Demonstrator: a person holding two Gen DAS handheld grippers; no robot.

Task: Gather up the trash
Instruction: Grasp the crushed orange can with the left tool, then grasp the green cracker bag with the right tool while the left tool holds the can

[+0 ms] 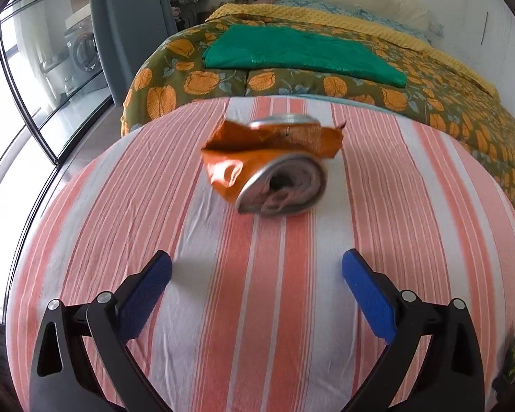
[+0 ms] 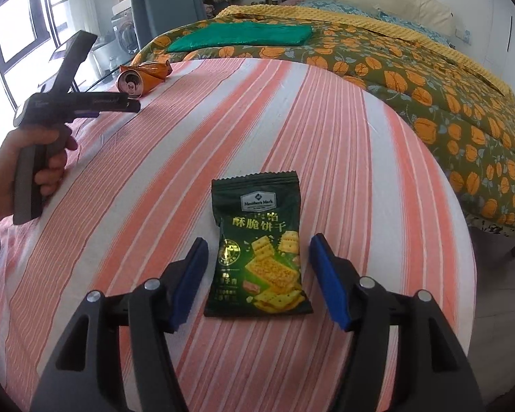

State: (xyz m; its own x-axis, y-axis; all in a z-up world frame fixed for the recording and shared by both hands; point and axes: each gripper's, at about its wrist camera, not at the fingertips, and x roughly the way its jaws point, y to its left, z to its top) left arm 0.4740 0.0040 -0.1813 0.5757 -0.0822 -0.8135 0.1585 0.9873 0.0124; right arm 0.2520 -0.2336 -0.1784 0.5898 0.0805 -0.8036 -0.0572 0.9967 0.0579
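Note:
A crushed orange drink can (image 1: 274, 168) lies on its side on the pink-and-white striped cloth (image 1: 243, 292), its silver top facing me. My left gripper (image 1: 256, 269) is open and empty, a short way in front of the can. The can also shows in the right wrist view (image 2: 142, 77) at the far left, with the left gripper (image 2: 134, 104) just before it. A dark green cracker packet (image 2: 259, 250) lies flat on the cloth. My right gripper (image 2: 259, 257) is open, its blue pads either side of the packet's lower half, not touching it.
A folded green plastic bag (image 1: 298, 55) lies on the bed's orange-flowered quilt (image 1: 446, 103) beyond the striped surface. Glass sliding doors (image 1: 24, 86) and a grey curtain (image 1: 127, 17) stand at the left. A washing machine (image 1: 82, 48) is behind the glass.

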